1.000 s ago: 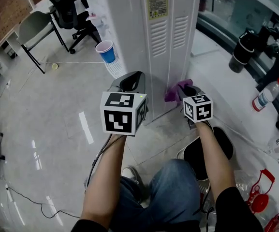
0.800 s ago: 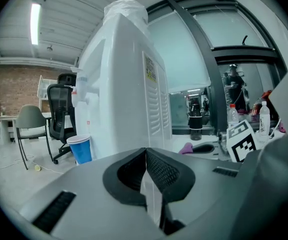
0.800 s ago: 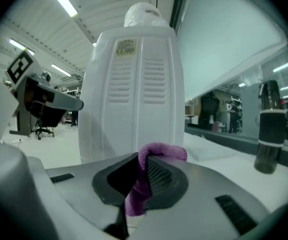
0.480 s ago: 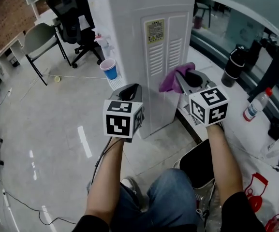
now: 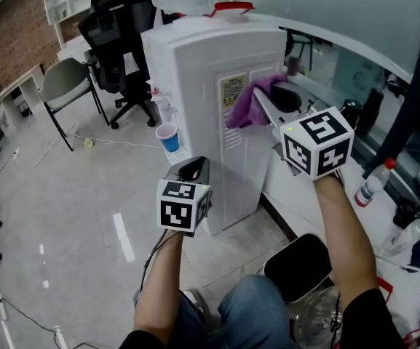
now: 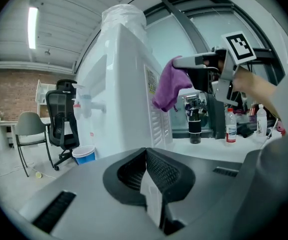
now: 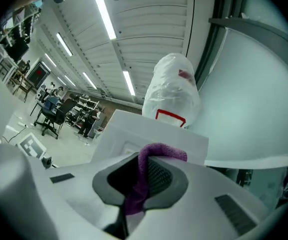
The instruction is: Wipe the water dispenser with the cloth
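Note:
The white water dispenser (image 5: pixel 217 107) stands in the middle of the head view, its vented back panel toward me and a wrapped bottle (image 7: pixel 172 91) on top. My right gripper (image 5: pixel 264 100) is raised near the dispenser's upper back corner, shut on a purple cloth (image 5: pixel 247 100) that hangs from its jaws; the cloth (image 7: pixel 143 176) shows pinched between the pads in the right gripper view. From the left gripper view the cloth (image 6: pixel 169 88) dangles beside the vented panel. My left gripper (image 5: pixel 193 167) is held lower, at the dispenser's left side, jaws shut on nothing (image 6: pixel 146 156).
A blue paper cup (image 5: pixel 168 137) sits on the dispenser's drip tray. A black office chair (image 5: pixel 119 27) and a grey chair (image 5: pixel 64 78) stand behind on the tiled floor. A counter at the right carries bottles (image 5: pixel 370 184) and a black tumbler (image 6: pixel 194 125). A black stool (image 5: pixel 300 267) is below my right arm.
My right gripper has lifted the purple cloth from low on the back panel up to the dispenser's top corner. The left gripper stayed low beside the dispenser.

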